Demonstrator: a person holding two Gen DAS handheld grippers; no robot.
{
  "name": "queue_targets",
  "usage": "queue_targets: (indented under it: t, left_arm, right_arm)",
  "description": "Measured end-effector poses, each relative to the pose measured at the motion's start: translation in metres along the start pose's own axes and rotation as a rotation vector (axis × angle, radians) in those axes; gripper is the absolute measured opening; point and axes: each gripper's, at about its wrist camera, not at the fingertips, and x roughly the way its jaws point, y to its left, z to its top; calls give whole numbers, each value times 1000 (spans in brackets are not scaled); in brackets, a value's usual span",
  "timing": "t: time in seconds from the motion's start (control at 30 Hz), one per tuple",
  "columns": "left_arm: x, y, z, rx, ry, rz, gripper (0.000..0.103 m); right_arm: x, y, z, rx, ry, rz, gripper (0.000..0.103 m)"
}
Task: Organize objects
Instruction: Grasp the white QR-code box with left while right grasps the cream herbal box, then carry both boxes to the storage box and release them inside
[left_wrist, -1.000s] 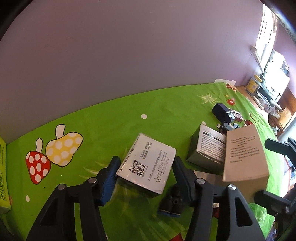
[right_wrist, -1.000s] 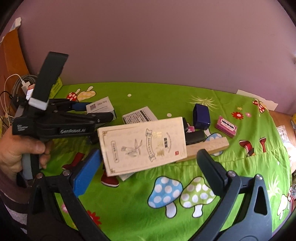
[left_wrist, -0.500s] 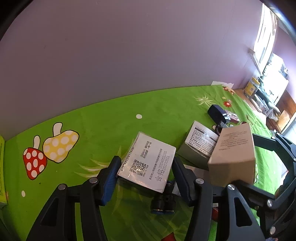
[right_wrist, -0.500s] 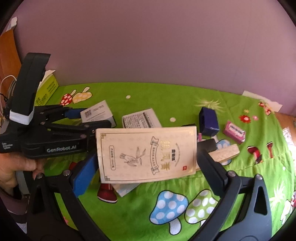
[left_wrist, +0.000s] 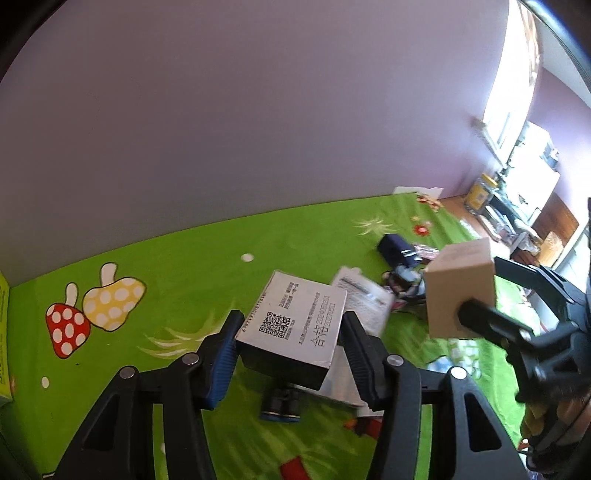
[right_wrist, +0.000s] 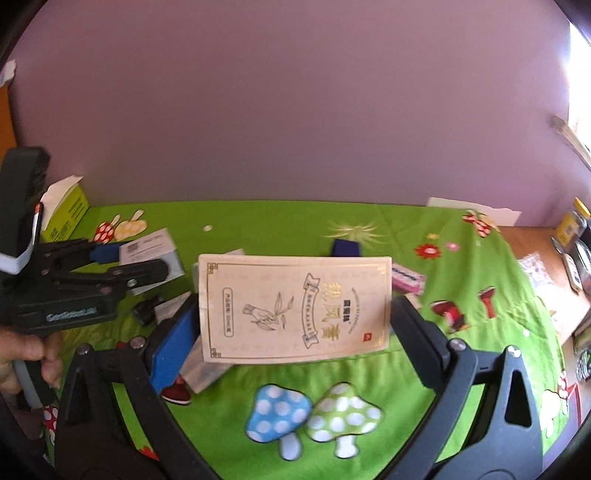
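My left gripper (left_wrist: 291, 332) is shut on a silver box (left_wrist: 295, 326) with a QR code and holds it above the green mushroom-print cloth (left_wrist: 177, 280). My right gripper (right_wrist: 295, 314) is shut on a beige box (right_wrist: 295, 306) with gold print, held lengthwise between the jaws above the cloth. The beige box also shows at the right of the left wrist view (left_wrist: 460, 291). The silver box and left gripper show at the left of the right wrist view (right_wrist: 151, 251).
On the cloth lie a white printed box (left_wrist: 365, 299), a dark blue box (left_wrist: 395, 251), a black fitting (left_wrist: 280, 404), a pink packet (right_wrist: 406, 282) and a wooden block (right_wrist: 203, 369). A green-yellow box (right_wrist: 66, 214) stands at the far left by the wall.
Both grippers have lifted their boxes off the cloth. The beige box has turned level and risen; the silver box now hangs clear above the black fitting.
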Motion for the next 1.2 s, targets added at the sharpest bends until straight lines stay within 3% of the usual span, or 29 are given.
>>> queue_targets:
  t: [0.5,1.2]
  left_arm:
    - [-9,-79,-11,96,1,-121,54]
    - [12,-236,-62,320,94,-353,54]
  right_arm:
    - [-19,-60,-8,77,1,-96,100]
    - [-93,-204,-100,301,87,-385,100]
